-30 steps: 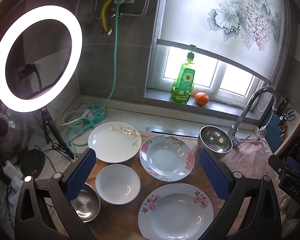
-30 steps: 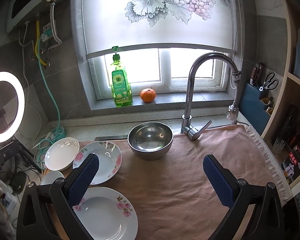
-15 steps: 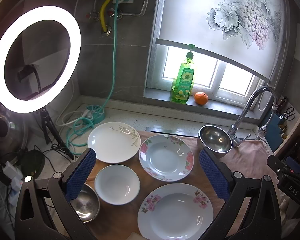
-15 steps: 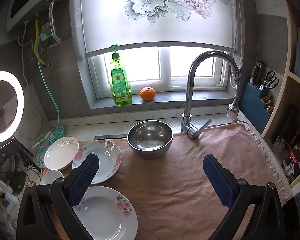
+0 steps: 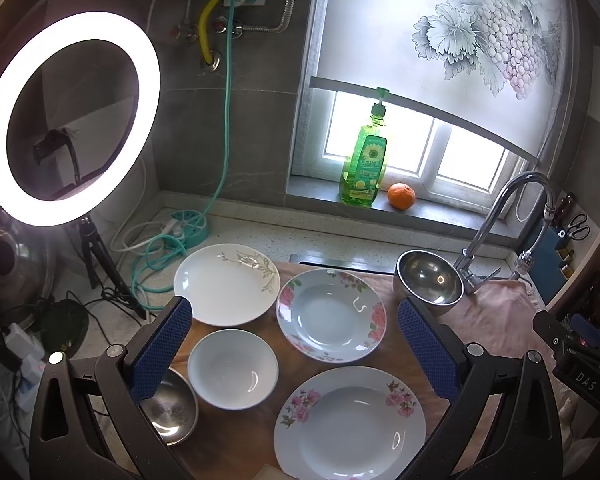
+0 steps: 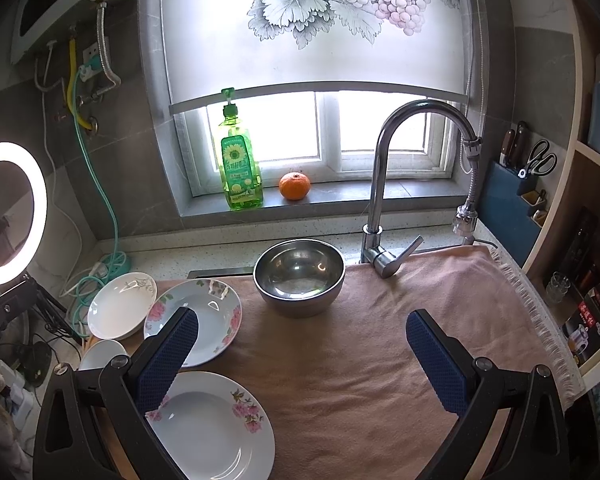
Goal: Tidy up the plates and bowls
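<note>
- Left gripper point(image 5: 296, 344): jaws wide, empty, above the white bowl point(image 5: 233, 368) and two pink-flowered plates point(image 5: 331, 315).
- Right gripper point(image 6: 302, 356): jaws wide, empty, over the pink cloth point(image 6: 360, 364).
- Steel bowl point(image 6: 299, 276) sits beside the faucet point(image 6: 384, 184).

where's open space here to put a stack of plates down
The pink cloth is bare from the steel bowl and faucet across to its fringed right edge. The left is crowded: three plates, a white bowl and a second steel bowl sit close together there.
</note>
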